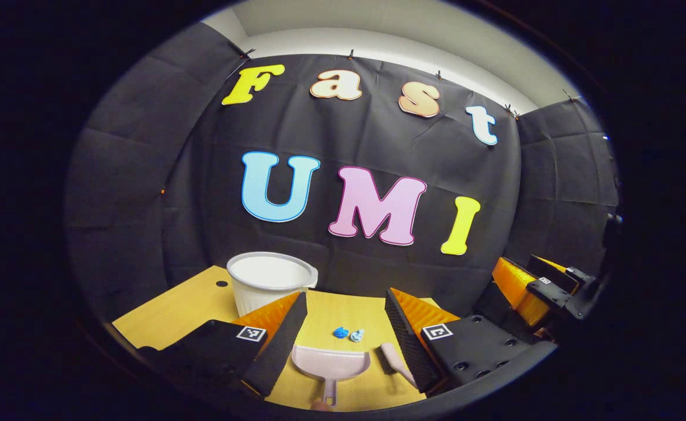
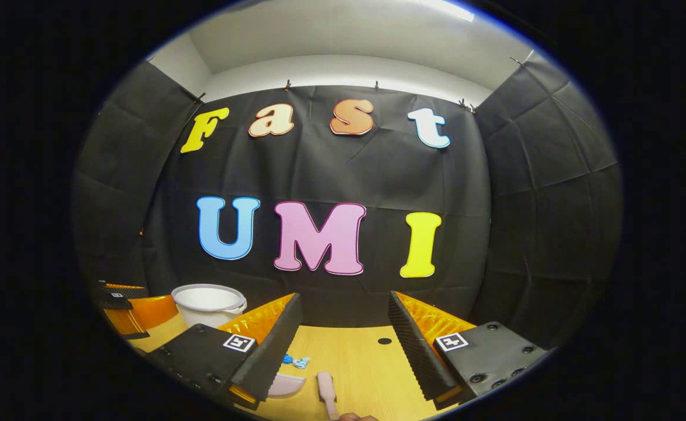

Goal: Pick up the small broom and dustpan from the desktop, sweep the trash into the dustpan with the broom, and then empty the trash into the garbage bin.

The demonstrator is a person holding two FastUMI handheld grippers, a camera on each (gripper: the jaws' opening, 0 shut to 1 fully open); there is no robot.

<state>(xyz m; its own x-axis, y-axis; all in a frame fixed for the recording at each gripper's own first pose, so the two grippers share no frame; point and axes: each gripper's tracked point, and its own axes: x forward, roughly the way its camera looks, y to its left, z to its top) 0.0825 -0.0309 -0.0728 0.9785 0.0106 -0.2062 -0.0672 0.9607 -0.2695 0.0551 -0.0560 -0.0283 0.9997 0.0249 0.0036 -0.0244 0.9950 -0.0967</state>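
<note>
A pale pink dustpan (image 1: 332, 363) lies on the wooden desktop (image 1: 343, 313), handle toward me, between the fingers of my open left gripper (image 1: 343, 333). Beside it on the right lies the small pink broom (image 1: 396, 362). Two blue bits of trash (image 1: 348, 334) sit just beyond the dustpan's mouth. A white garbage bin (image 1: 269, 280) stands at the back left. In the right gripper view, the broom (image 2: 326, 392) lies between the fingers of my open right gripper (image 2: 343, 345), with the dustpan (image 2: 287, 386) partly hidden behind the left finger and the trash (image 2: 296, 361) beyond it. The bin (image 2: 208, 304) stands at the left.
The other gripper (image 1: 544, 286) hovers at the right edge of the left gripper view, and at the far left (image 2: 126, 310) of the right gripper view. A small round hole (image 2: 384, 341) marks the desk near the back. Black cloth walls close the booth behind and on both sides.
</note>
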